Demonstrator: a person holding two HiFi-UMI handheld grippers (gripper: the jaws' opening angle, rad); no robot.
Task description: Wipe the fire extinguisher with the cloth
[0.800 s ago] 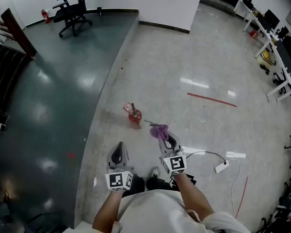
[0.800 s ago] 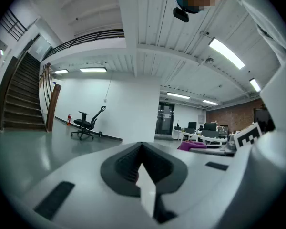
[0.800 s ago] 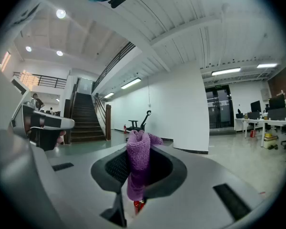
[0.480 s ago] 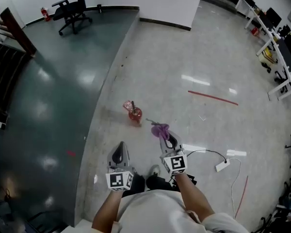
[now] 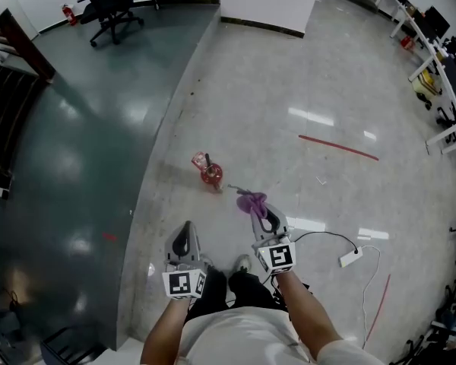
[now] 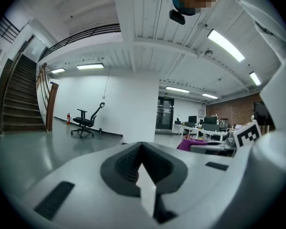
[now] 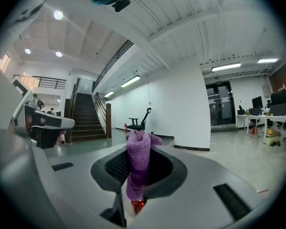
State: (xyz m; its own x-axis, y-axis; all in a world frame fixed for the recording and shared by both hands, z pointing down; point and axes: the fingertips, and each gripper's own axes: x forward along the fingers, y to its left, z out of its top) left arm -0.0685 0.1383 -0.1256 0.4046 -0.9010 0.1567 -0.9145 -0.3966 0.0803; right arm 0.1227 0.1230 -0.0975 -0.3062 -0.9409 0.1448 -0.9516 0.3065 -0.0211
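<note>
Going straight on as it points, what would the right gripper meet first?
Probably nothing near: the right gripper, shut on the cloth, points about level, so it likely passes above the fire extinguisher.

A: Holds the left gripper [image 5: 187, 234] how?
B: Low, pointed forward, jaws pressed together, empty.
A: And the right gripper [image 5: 258, 213]?
B: Beside it, a little further ahead, tilted slightly left, jaws clamped on the cloth [image 5: 250, 201].
A: Arms?
B: Stretches both bare forearms [image 5: 166, 331] forward and down, roughly parallel.
</note>
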